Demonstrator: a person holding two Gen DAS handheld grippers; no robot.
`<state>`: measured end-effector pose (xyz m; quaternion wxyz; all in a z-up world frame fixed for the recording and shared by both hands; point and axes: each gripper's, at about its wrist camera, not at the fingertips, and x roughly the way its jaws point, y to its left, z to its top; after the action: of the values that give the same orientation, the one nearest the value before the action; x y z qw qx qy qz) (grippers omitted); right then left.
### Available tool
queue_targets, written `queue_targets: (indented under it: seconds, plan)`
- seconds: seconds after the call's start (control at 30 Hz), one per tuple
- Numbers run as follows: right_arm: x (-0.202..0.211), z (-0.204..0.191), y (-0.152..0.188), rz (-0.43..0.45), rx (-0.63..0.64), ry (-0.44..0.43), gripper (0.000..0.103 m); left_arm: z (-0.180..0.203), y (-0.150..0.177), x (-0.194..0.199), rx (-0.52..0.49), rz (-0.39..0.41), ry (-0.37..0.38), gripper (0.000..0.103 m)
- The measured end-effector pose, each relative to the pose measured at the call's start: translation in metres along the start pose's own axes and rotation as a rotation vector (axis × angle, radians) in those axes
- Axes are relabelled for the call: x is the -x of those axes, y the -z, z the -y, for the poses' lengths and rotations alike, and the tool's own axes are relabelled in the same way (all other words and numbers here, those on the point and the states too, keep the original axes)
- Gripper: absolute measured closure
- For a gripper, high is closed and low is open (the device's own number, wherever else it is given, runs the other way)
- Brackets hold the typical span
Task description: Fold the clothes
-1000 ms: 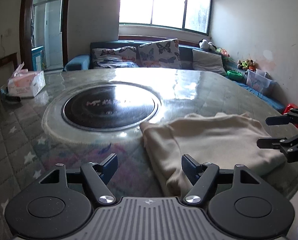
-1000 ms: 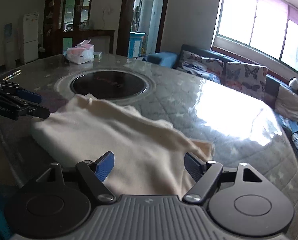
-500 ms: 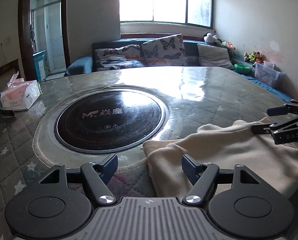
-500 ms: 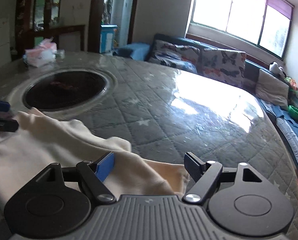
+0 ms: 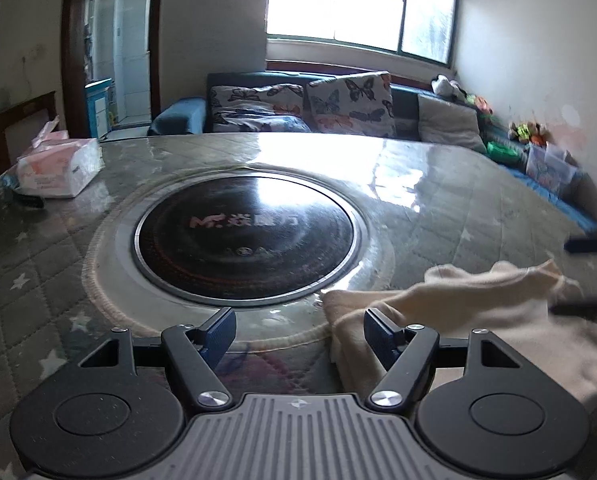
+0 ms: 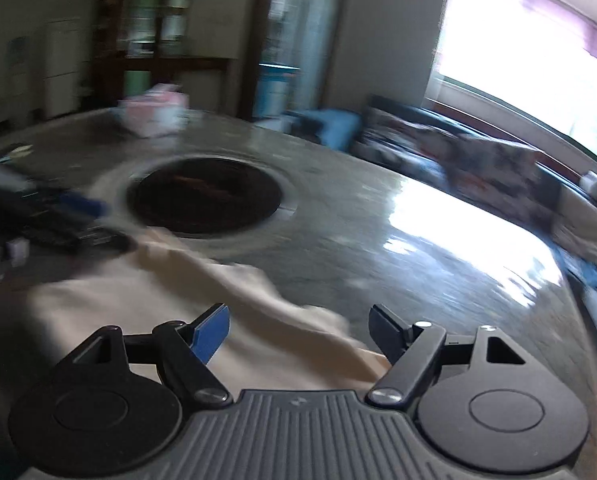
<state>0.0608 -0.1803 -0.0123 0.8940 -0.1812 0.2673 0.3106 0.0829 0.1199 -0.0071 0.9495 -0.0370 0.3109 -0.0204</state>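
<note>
Cream garment (image 5: 478, 312) on grey star-quilted table (image 5: 458, 216); butterfly-print cushions (image 5: 350, 100).

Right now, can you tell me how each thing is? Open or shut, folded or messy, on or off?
Left gripper: open, holding nothing.
Right gripper: open, holding nothing.
Cream garment: lying on the table, folded over but rumpled along its far edge.
Round cooktop: dark, nothing on it.
Tissue pack: opened, a tissue sticking out.
Table: covered, shiny with window glare.
</note>
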Motion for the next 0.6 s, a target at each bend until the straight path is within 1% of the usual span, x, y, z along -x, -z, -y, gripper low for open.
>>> queue_targets:
  seconds: [0.13, 0.27, 0.3, 0.37, 0.43, 0.5, 0.57, 0.6]
  plan:
    - [0.009, -0.039, -0.004, -0.001, 0.116, -0.144, 0.026, -0.011, -0.001, 0.009, 0.056, 0.001, 0.01, 0.03]
    - [0.008, -0.078, -0.008, -0.007, 0.221, -0.252, 0.03, -0.017, 0.0, 0.013, 0.117, -0.014, 0.032, 0.03]
    - [0.008, -0.088, -0.009, -0.012, 0.245, -0.277, 0.033, -0.019, 0.0, 0.014, 0.133, -0.018, 0.039, 0.03]
    - [0.005, -0.101, -0.009, -0.026, 0.281, -0.315, 0.034, -0.021, 0.001, 0.015, 0.168, -0.028, 0.055, 0.03]
    - [0.002, -0.116, -0.007, -0.039, 0.328, -0.338, 0.038, -0.023, 0.002, 0.015, 0.209, -0.042, 0.073, 0.03]
    - [-0.002, -0.127, -0.003, -0.05, 0.364, -0.342, 0.046, -0.024, 0.004, 0.016, 0.243, -0.054, 0.09, 0.03]
    - [-0.007, -0.132, -0.001, -0.058, 0.371, -0.339, 0.05, -0.024, 0.006, 0.016, 0.273, -0.065, 0.103, 0.03]
    - [-0.008, -0.132, -0.001, -0.058, 0.367, -0.336, 0.055, -0.025, 0.006, 0.015, 0.288, -0.073, 0.107, 0.03]
